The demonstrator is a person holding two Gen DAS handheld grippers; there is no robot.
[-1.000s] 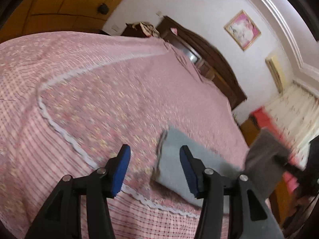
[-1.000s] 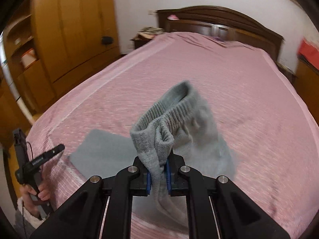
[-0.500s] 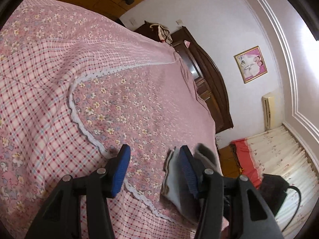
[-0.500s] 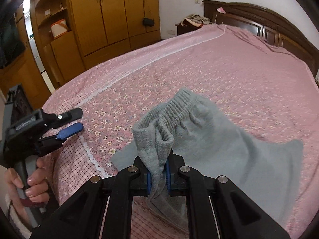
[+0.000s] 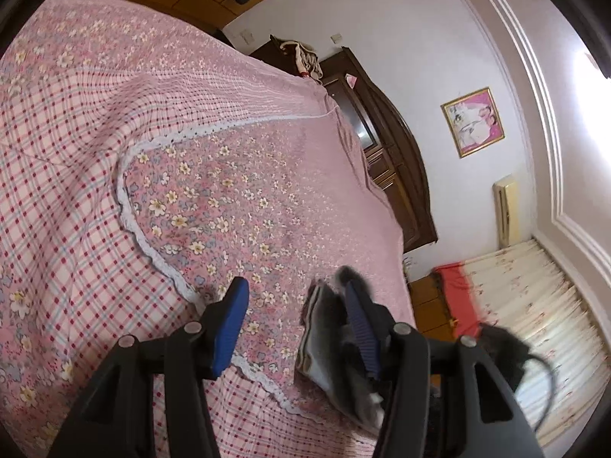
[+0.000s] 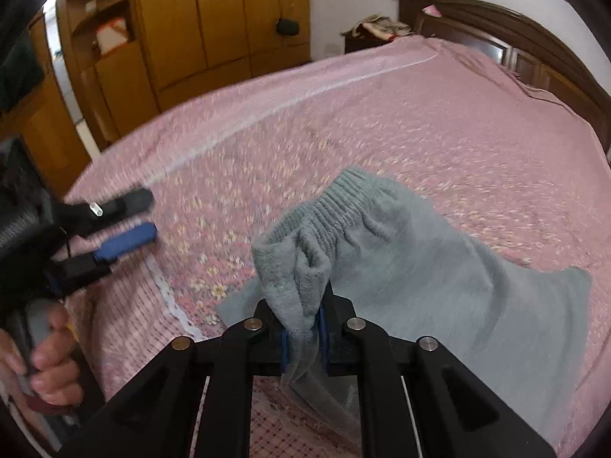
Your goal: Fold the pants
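The grey fleece pants [image 6: 439, 278] lie spread on the pink flowered bedspread [image 6: 401, 126] near the foot of the bed, the legs running off to the right, the ribbed waistband bunched and lifted. The right gripper [image 6: 303, 339] has its fingers clenched on a fold of that waistband; cloth hangs down between the blue pads.

From the right wrist view you get the whole garment, plus the left gripper [image 6: 130, 221] off to the side above the lace trim of the bedspread, a hand [image 6: 46, 358] wrapped round its handle. Its fingers stand apart with nothing between them.

The left wrist view gives only a dark, blurred sliver of the pants [image 5: 324, 336], just behind the right-hand blue pad of the left gripper [image 5: 294, 320], whose released fingers frame bare bedspread [image 5: 210, 198]. That view alone shows the checked border of the spread, a framed picture [image 5: 473, 122] on the wall and flowered curtains [image 5: 534, 297]. The yellow wooden wardrobe [image 6: 214, 19] shows properly only from the right wrist; the dark headboard [image 6: 508, 34] appears in both.
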